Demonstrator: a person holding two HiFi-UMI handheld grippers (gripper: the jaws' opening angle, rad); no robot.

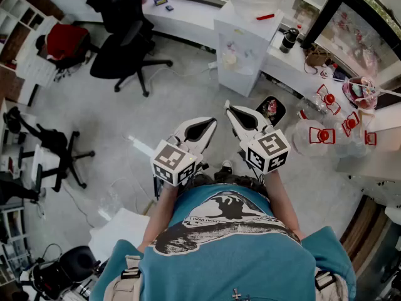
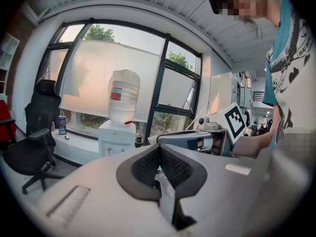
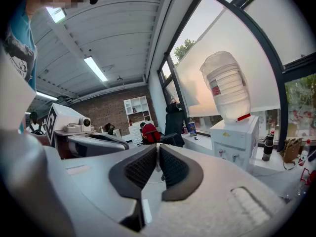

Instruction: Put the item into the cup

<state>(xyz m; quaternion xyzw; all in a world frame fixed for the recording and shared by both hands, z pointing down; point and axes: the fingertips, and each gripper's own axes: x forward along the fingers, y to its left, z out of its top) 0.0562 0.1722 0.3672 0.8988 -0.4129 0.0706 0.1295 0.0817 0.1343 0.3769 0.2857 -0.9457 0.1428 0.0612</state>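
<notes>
Both grippers are held side by side at chest height above the floor, pointing away from the person. My left gripper [image 1: 212, 123] is shut, its dark pads meeting at the tips [image 2: 159, 148], with nothing between them. My right gripper [image 1: 229, 109] is likewise shut and empty, its pads touching [image 3: 158, 148]. Each shows in the other's view: the right gripper [image 2: 197, 139] and the left gripper [image 3: 94, 142]. Far to the right, a white table [image 1: 376, 158] carries clear cups with red marks [image 1: 322, 135] and a glass bowl [image 1: 359, 91]. Which thing is the task's item I cannot tell.
A water dispenser [image 1: 244, 46] with a big bottle stands ahead by the window counter [image 1: 188, 11]. A black office chair [image 1: 125, 49] is at the far left, another chair [image 1: 56, 152] at the left. A small black bin [image 1: 271, 110] sits on the floor near the right gripper.
</notes>
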